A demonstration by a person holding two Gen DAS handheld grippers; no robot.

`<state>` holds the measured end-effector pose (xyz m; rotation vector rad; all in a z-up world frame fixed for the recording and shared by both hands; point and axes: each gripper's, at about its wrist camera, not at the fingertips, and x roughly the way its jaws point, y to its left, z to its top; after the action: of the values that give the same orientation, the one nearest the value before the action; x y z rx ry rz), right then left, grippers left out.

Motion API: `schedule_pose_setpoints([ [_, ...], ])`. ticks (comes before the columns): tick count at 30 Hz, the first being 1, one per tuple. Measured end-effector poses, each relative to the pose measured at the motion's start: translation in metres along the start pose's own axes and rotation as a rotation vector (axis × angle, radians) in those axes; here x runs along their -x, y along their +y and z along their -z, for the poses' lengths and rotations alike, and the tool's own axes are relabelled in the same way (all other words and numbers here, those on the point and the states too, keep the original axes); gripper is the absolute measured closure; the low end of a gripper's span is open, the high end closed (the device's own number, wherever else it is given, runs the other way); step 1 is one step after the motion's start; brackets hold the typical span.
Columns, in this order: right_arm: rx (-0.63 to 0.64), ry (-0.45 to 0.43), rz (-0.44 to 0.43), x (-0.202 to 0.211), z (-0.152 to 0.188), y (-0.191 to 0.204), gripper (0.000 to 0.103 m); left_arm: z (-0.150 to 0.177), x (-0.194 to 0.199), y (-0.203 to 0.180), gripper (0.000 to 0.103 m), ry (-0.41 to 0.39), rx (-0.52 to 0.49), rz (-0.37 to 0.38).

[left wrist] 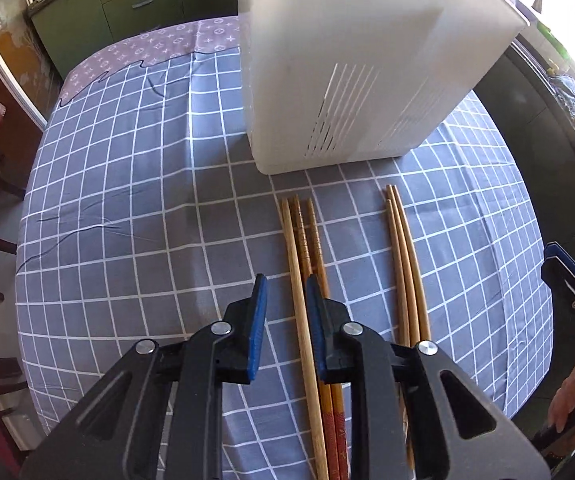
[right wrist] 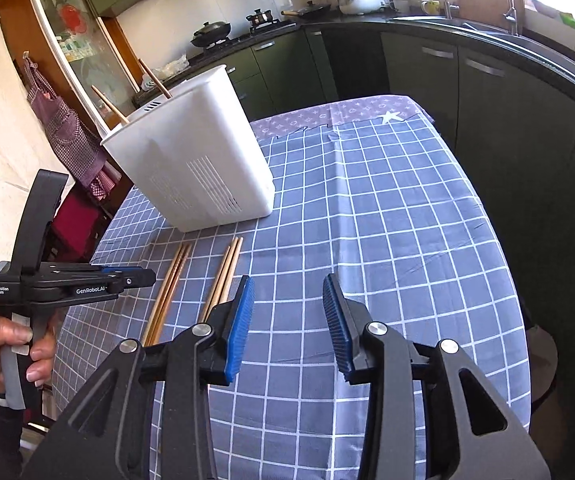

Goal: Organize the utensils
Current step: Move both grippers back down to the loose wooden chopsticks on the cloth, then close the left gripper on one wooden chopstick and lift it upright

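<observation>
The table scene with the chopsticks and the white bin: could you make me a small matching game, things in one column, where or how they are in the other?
Things:
1. white bin
2. group of three chopsticks
3. pair of pale chopsticks
4. right gripper

Places or states:
A. lying on the checked cloth, nearer the right gripper
B. standing on the cloth, two sticks poking out of its top
C. jaws apart over bare cloth, nothing between them
D. lying on the cloth, one stick running between the left gripper's jaws

Pairs: 1-B, 2-D, 3-A, 4-C
</observation>
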<state>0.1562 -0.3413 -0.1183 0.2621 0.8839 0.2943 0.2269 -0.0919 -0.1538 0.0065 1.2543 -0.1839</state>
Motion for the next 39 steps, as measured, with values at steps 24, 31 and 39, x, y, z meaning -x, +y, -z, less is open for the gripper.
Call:
schedule_pose_setpoints([
  [24, -0.007, 0.036, -0.039, -0.013, -0.003, 0.006, 0.063, 0.003, -0.016, -0.017, 0.097, 0.022, -0.059, -0.080],
  [31, -0.004, 0.063, -0.044, -0.023, -0.004, 0.009, 0.063, -0.001, 0.040, 0.010, 0.097, -0.125, -0.025, -0.032],
  [39, 0.037, 0.085, -0.045, -0.031, -0.009, 0.026, 0.063, 0.012, 0.117, 0.012, 0.097, -0.324, -0.037, -0.004],
])
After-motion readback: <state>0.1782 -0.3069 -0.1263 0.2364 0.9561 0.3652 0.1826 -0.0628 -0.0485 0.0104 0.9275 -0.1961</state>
